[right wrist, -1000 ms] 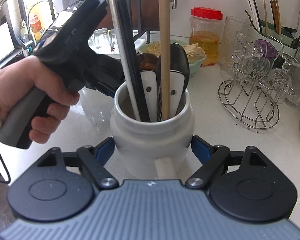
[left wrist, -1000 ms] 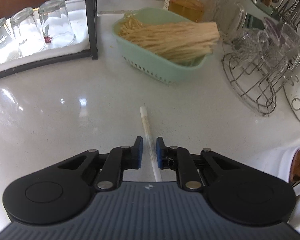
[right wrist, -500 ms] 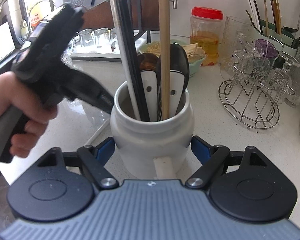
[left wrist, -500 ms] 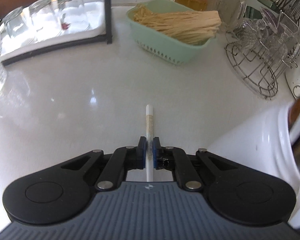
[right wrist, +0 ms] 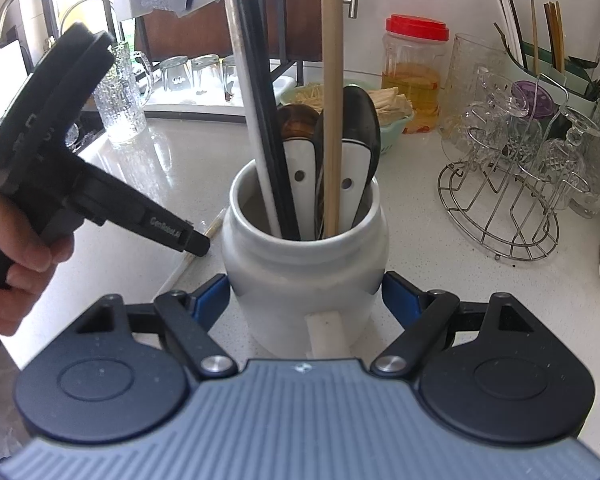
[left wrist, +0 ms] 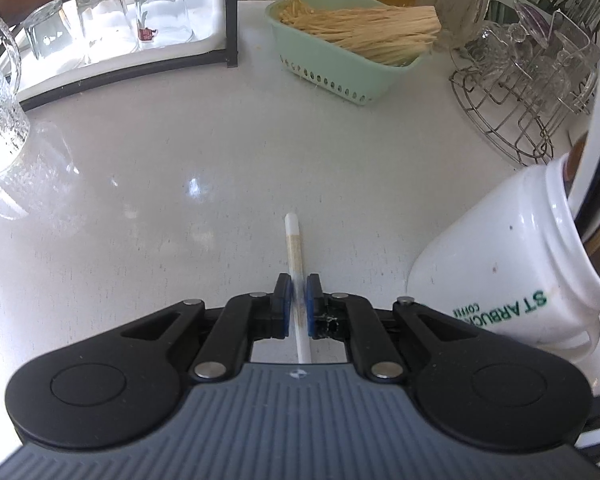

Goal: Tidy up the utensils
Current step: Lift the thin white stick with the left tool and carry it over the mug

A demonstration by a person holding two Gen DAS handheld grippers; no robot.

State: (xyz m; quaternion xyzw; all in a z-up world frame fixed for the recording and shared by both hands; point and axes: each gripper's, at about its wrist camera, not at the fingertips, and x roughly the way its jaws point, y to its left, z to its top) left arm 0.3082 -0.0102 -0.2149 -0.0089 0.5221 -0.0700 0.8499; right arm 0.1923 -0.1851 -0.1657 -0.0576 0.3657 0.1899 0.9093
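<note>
We are working over the white counter (left wrist: 160, 184), and the coming move depends on where the white ceramic utensil jar (right wrist: 304, 264) stands relative to the chopstick (left wrist: 294, 252). The jar is standing upright on the counter with its mouth open upward, already carrying long chopsticks and two spoons. We are bracing it with the right claw (right wrist: 305, 300), whose blue pads are set wide against the jar's two sides. In the left wrist view the jar appears to the right of the left claw (left wrist: 298, 304), near but apart. We are pinching the single white chopstick between the nearly closed pads of the left claw. Its long axis is running straight ahead along the fingers, sloping down toward the counter. We judge that the left hand must carry the chopstick rightward, stand it steeper, and lower it into the jar mouth.
</note>
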